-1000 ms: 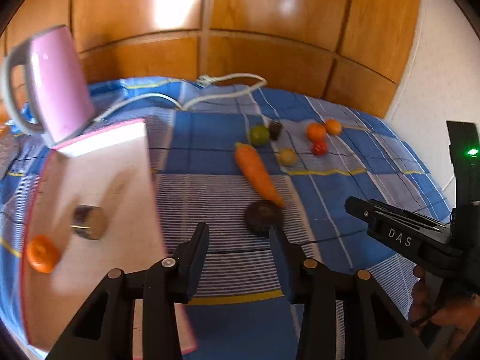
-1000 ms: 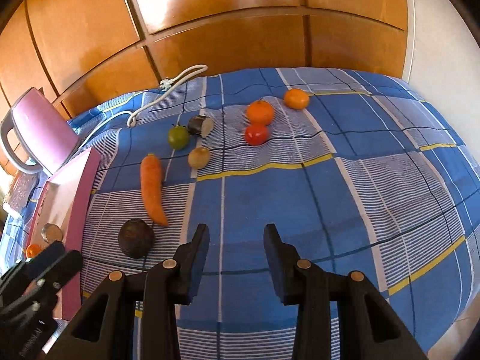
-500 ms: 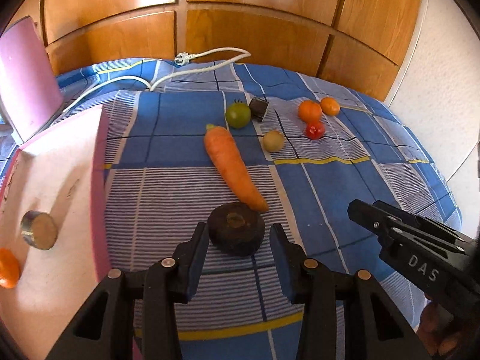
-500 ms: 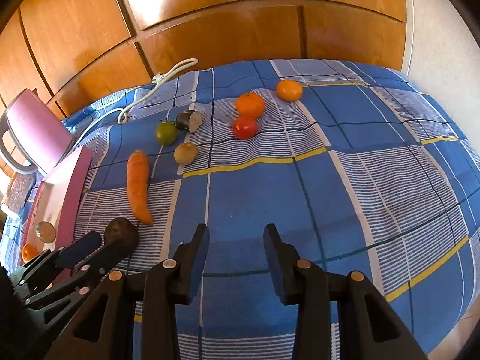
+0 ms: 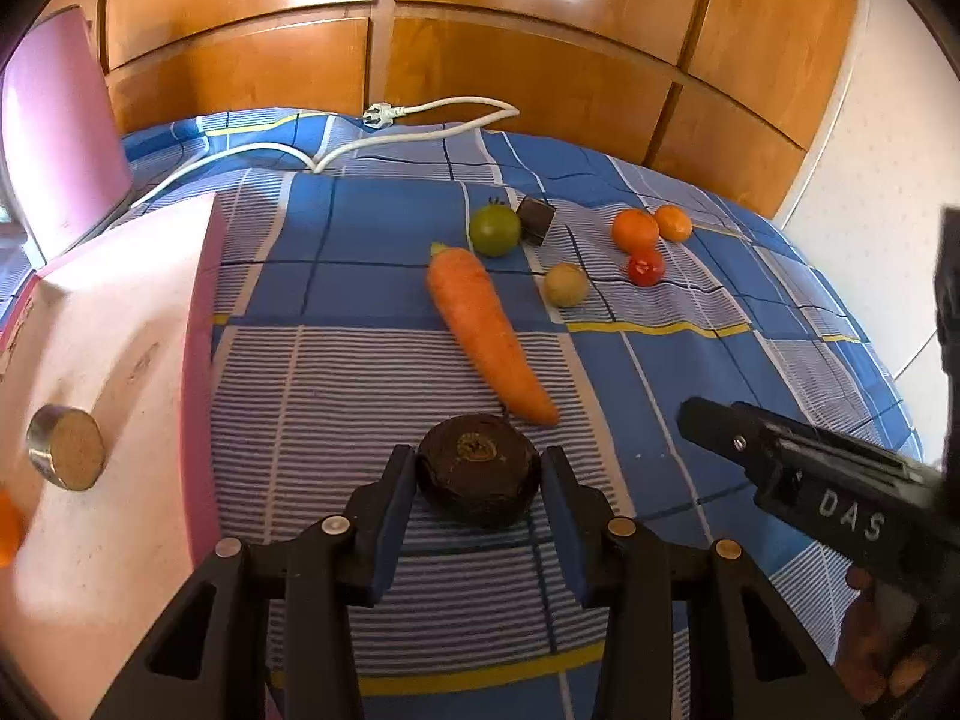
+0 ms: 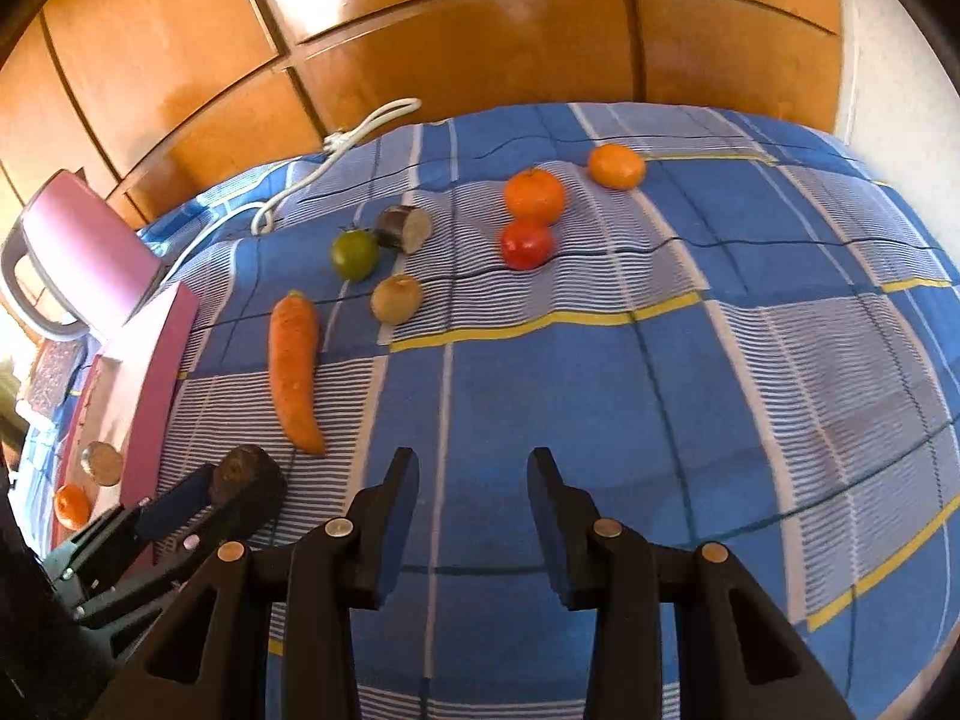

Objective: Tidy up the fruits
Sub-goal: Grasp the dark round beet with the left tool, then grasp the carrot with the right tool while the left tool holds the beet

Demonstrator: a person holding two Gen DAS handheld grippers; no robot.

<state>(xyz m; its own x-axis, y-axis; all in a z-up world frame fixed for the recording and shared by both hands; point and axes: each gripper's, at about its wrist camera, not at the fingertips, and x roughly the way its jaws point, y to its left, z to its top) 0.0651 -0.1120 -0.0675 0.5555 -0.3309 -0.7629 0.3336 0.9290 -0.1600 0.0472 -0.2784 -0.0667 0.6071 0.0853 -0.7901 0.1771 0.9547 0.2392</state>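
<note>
A dark avocado (image 5: 478, 476) lies on the blue checked cloth between the fingers of my left gripper (image 5: 478, 501), whose jaws are open around it. It also shows in the right wrist view (image 6: 247, 480). Beyond it lie a carrot (image 5: 489, 333), a green tomato (image 5: 494, 230), a kiwi (image 5: 566, 284), a red tomato (image 5: 645, 268) and two oranges (image 5: 636, 229). A pink tray (image 5: 120, 372) at the left holds an orange (image 6: 72, 506) and a cut piece (image 5: 66, 455). My right gripper (image 6: 473, 501) is open and empty over bare cloth.
A pink kettle (image 6: 84, 252) stands at the far left behind the tray, its white cord (image 5: 384, 138) trailing along the back. A dark cut piece (image 6: 405, 228) lies by the green tomato. Wooden panels close the back. The cloth's right edge falls away near the wall.
My left gripper has swung right from over the tray and moved forward until the avocado sits between its fingers. My right gripper has barely shifted.
</note>
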